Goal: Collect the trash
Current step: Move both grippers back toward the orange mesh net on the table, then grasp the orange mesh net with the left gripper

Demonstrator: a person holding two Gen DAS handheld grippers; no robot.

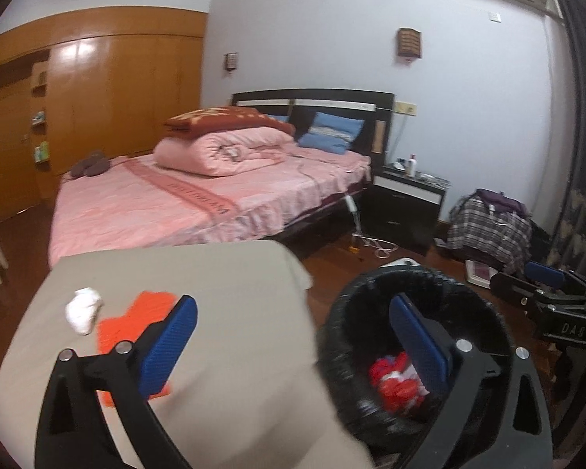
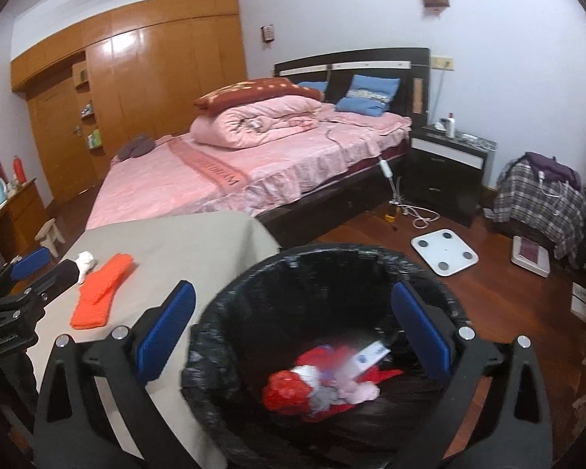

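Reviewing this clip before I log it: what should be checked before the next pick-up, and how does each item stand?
1. Left gripper open and empty: ok.
2. Right gripper open and empty over the bin: ok.
3. Dropped trash lies inside the liner: ok.
4. White crumpled paper left on the table: not ok.
5. Orange cloth is trash or not: cannot tell.
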